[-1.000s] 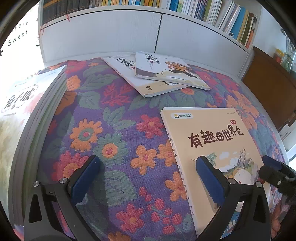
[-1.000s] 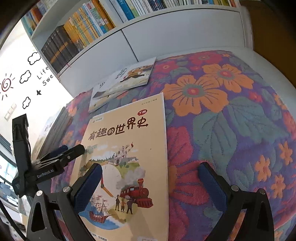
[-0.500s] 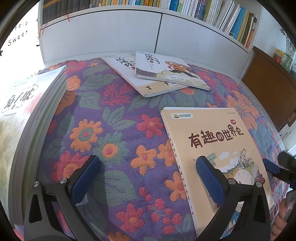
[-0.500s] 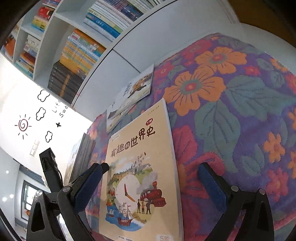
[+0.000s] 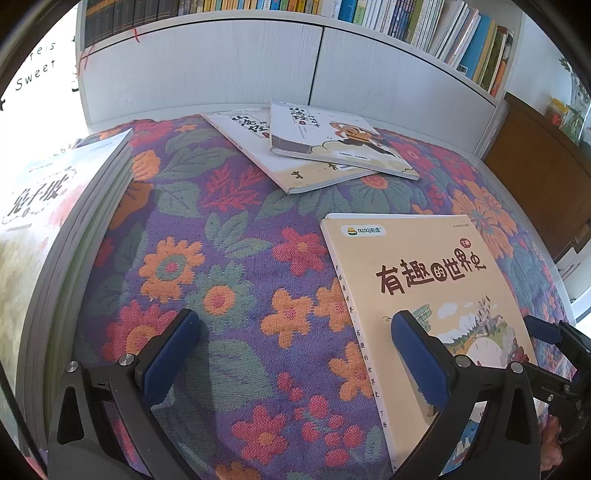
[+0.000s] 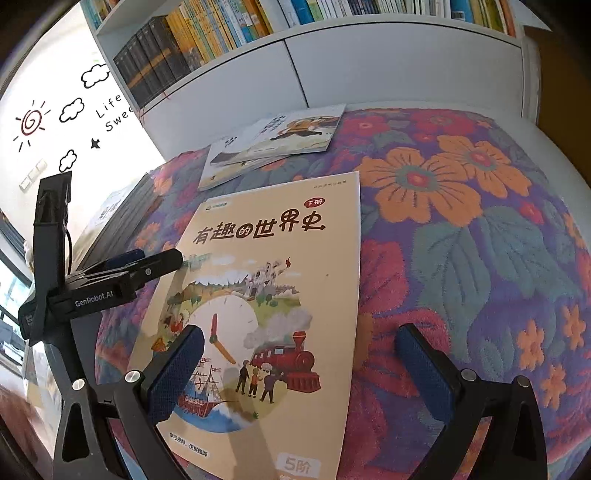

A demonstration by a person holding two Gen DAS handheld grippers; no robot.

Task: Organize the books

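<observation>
A tan picture book (image 5: pixel 424 280) (image 6: pixel 273 280) with a train and clock on its cover lies flat on the floral cloth (image 5: pixel 229 266). My left gripper (image 5: pixel 295 354) hovers open over the book's left edge, its right finger above the cover. My right gripper (image 6: pixel 299 365) stands open over the book's lower half, nothing between its fingers. Two white books (image 5: pixel 317 144) (image 6: pixel 269 142) lie overlapped at the far side. A tall stack of books (image 5: pixel 55 236) rises at the left.
White cabinet doors (image 5: pixel 229 70) and a shelf packed with books (image 6: pixel 229 33) stand behind the table. A brown wooden cabinet (image 5: pixel 543 173) is at the right. The left gripper's body (image 6: pixel 92 288) reaches in beside the tan book.
My right gripper tilted up and away, then swung back down over the tan book. The left gripper and all books stayed put.
</observation>
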